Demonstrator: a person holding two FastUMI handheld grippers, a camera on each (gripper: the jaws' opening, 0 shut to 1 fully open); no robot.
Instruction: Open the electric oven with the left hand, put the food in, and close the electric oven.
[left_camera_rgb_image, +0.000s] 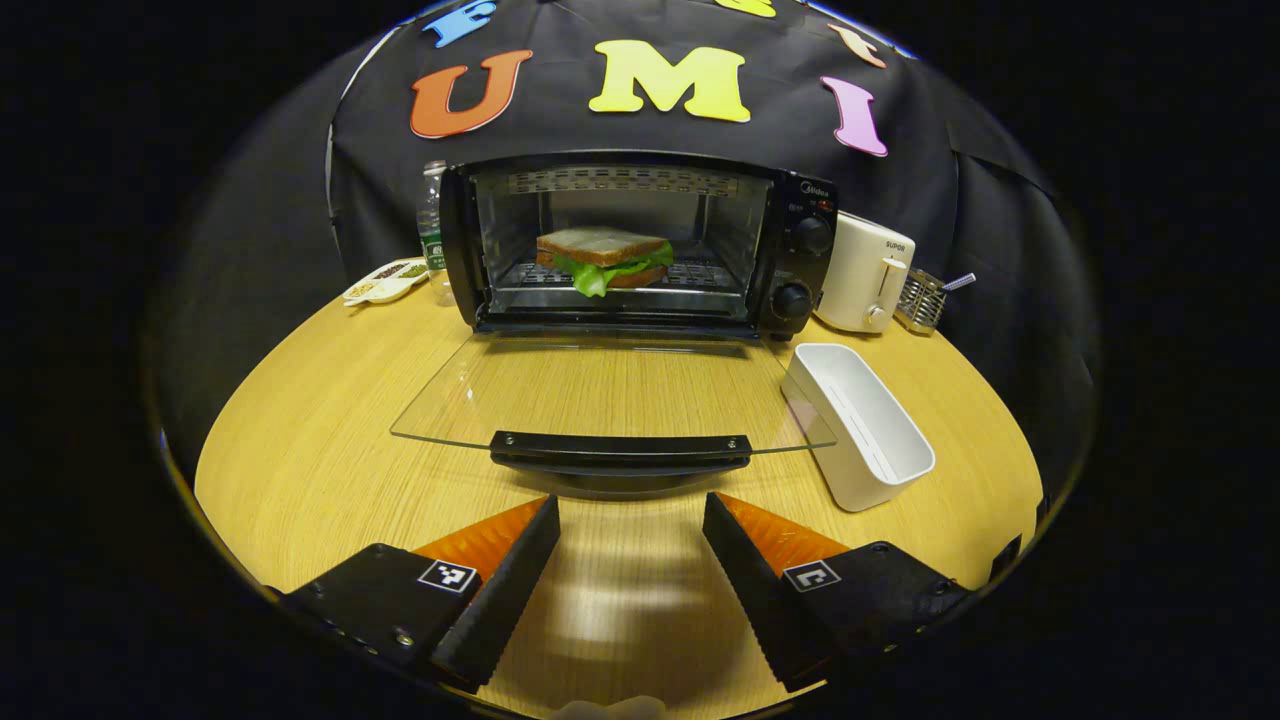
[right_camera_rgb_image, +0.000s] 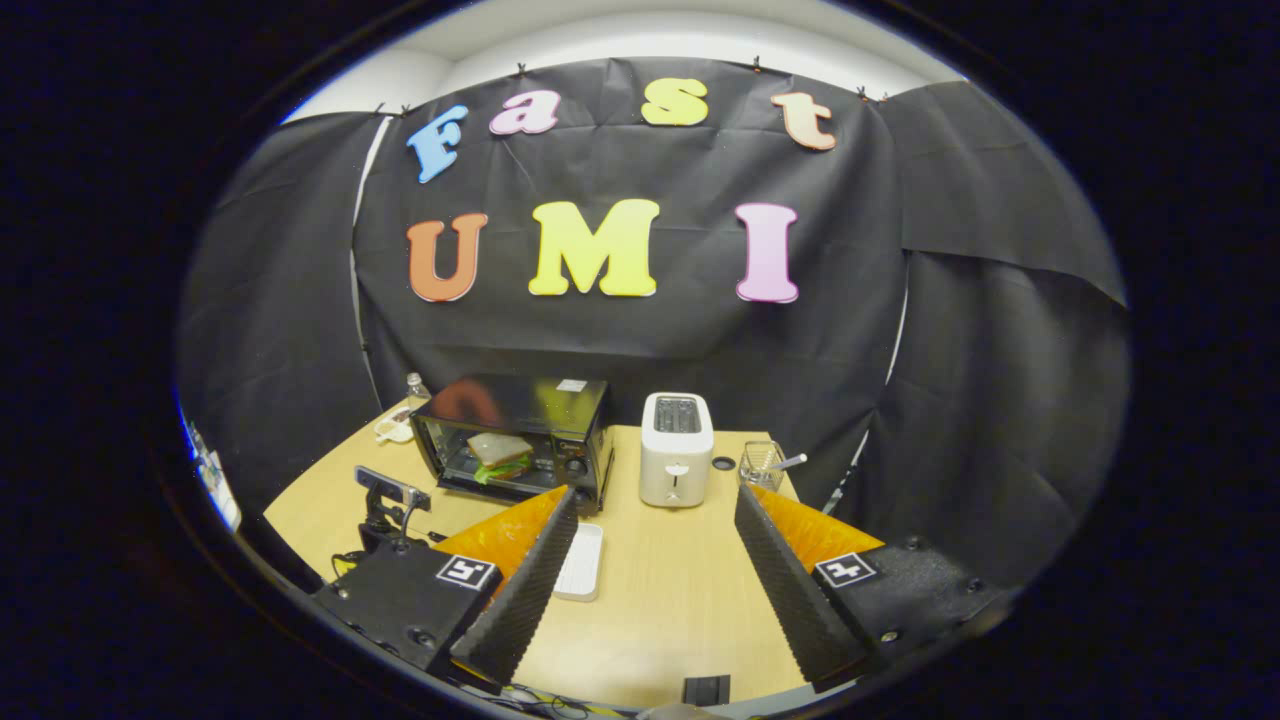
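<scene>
on oven (left_camera_rgb_image: 640, 240) rack, sandwich (left_camera_rgb_image: 603, 258), door (left_camera_rgb_image: 610, 390) down, left gripper (left_camera_rgb_image: 630, 560) low (spread) before handle (left_camera_rgb_image: 620, 447), right gripper (right_camera_rgb_image: 650, 570) spread

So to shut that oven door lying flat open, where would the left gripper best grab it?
By the black handle bar along the front edge of the glass door. It runs crosswise just ahead of the open left gripper, so come straight in from the front, then lift up.

Black oven (left_camera_rgb_image: 640, 245), white toaster (left_camera_rgb_image: 865, 272)

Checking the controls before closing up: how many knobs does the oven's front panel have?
2: an upper knob and a lower knob, stacked on the oven right panel.
</scene>
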